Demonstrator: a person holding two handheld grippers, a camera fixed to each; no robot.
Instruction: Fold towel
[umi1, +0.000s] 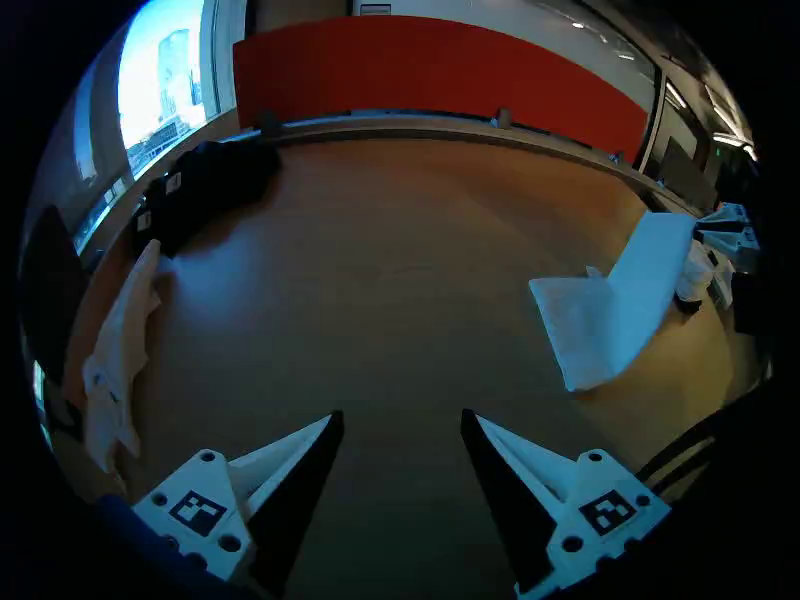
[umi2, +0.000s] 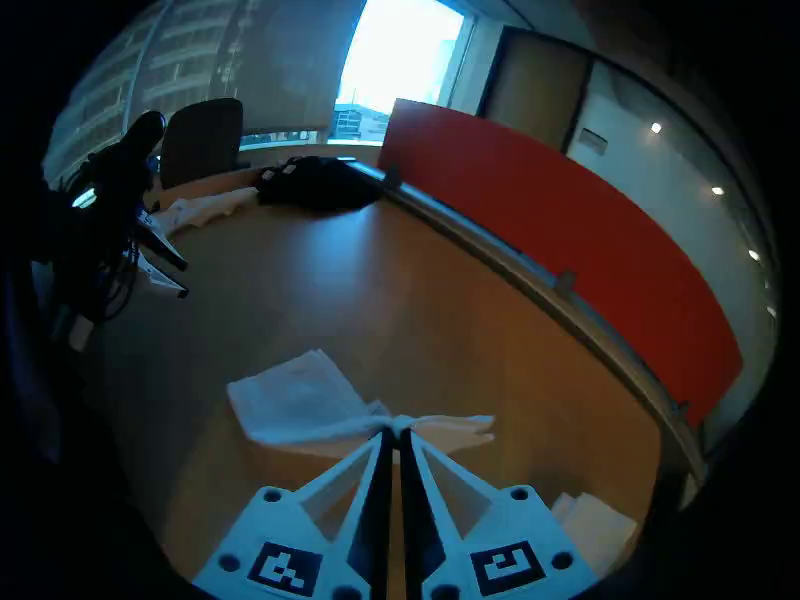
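Wood tabletop (umi1: 400, 260) in an office, red partition (umi1: 440, 70) along the far edge, window (umi1: 165, 75) at upper left of the left gripper view. Towel (umi1: 600, 320) sits at right of that frame: one half flat on the tabletop, the other half pulled up toward the right edge.

Right gripper view, bottom centre: right hand-held gripper (umi2: 397, 435) has its fingers pressed together on a towel (umi2: 295, 400) edge. Cloth drapes away to the left, and a short flap sticks out right of the tips.

Left hand-held gripper (umi1: 400, 415) is spread wide and holds nothing. It's over bare wood at bottom centre, well apart from the towel.

Risks as I read it:
- Single pinch point, right at the tips. A thin bite could slip, and the lifted half would drop skewed.
- Nothing pins the flat half. Pulling the lifted edge over may drag the whole towel across the smooth wood instead of folding it.
- Only one spot on the edge is held. The free corner likely sags, edges land misaligned, and the crease goes diagonal.
- White item (umi2: 600, 525) at lower right of the right gripper view lies near the towel and could get swept.
- Second cloth (umi1: 120, 350) at the left edge and black bag (umi1: 215, 175) at upper left look clear of the path.
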